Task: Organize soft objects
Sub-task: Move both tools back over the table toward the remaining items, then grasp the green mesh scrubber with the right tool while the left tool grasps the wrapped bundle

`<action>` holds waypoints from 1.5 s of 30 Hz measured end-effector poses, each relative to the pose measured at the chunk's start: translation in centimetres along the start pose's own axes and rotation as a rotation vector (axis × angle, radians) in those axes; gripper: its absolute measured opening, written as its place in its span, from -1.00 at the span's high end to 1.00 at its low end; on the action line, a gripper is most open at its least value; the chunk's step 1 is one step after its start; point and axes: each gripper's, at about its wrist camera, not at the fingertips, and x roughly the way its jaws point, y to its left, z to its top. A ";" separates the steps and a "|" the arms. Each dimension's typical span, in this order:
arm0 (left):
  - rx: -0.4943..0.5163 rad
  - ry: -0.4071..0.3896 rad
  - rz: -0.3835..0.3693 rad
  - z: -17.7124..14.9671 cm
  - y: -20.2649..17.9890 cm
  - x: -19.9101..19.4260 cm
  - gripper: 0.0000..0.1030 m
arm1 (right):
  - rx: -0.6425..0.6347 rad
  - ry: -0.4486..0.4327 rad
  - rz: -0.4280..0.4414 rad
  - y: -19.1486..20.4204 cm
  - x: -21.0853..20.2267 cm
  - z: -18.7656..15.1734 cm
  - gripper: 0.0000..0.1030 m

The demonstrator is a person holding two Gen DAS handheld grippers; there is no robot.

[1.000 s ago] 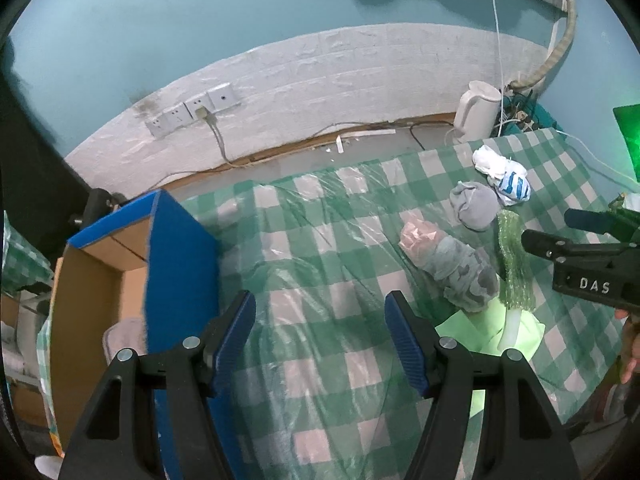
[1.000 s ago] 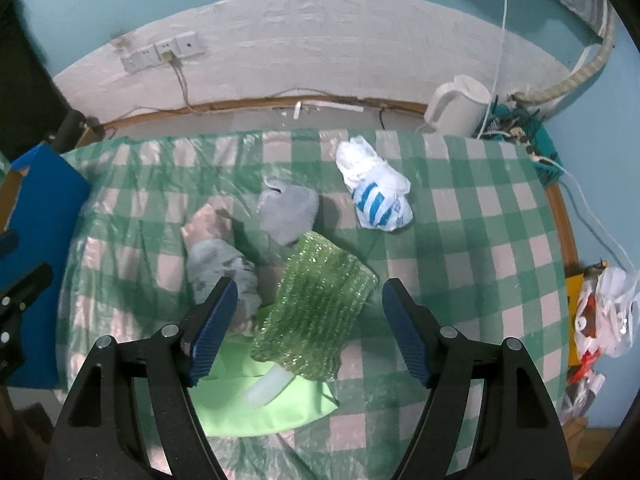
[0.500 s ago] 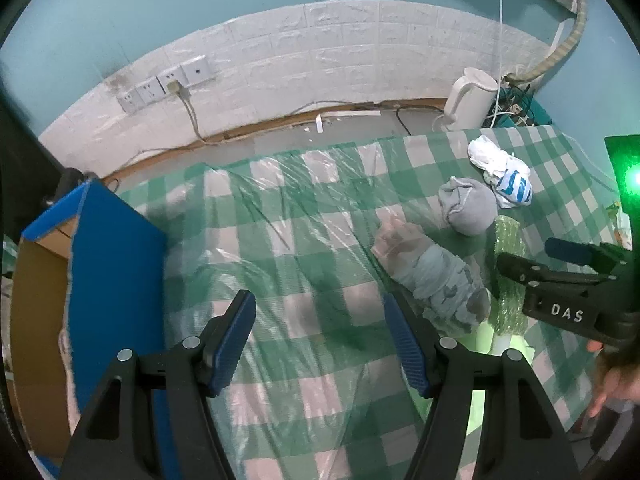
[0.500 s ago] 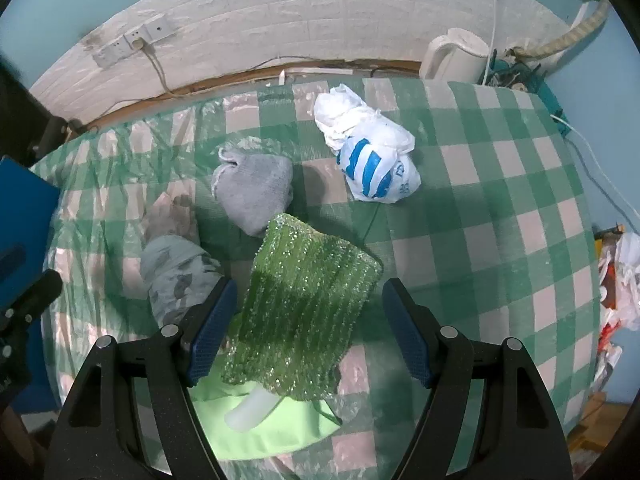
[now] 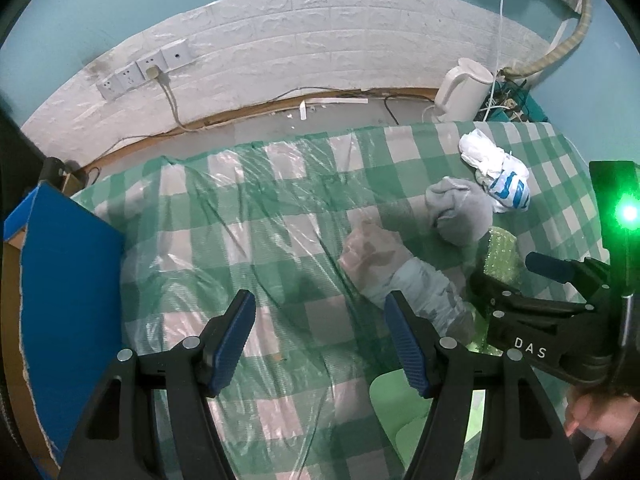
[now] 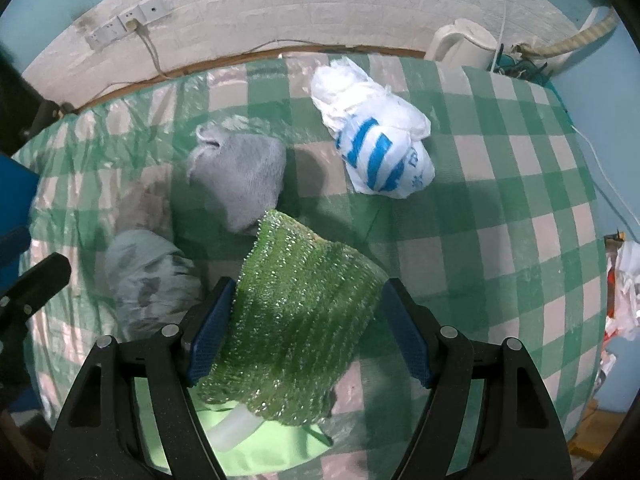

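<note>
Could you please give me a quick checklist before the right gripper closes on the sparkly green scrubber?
1. Right gripper jaws open: ok.
2. Green scrubber between the jaws: ok.
3. Pads pressing on the scrubber: not ok; the left one looks close, contact cannot be told.
4. Grey sock clear of the jaws: ok.
5. Patterned bundle clear of the left pad: cannot tell, it lies close.
6. Left gripper open and empty over the checked tablecloth: ok.

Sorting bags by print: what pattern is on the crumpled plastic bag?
White plastic bag with blue stripes; clearest in the right wrist view.
</note>
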 end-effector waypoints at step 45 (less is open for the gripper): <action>-0.006 0.090 -0.153 0.3 -4.8 3.3 0.42 | -0.014 -0.080 0.063 -3.0 -3.7 -1.2 0.84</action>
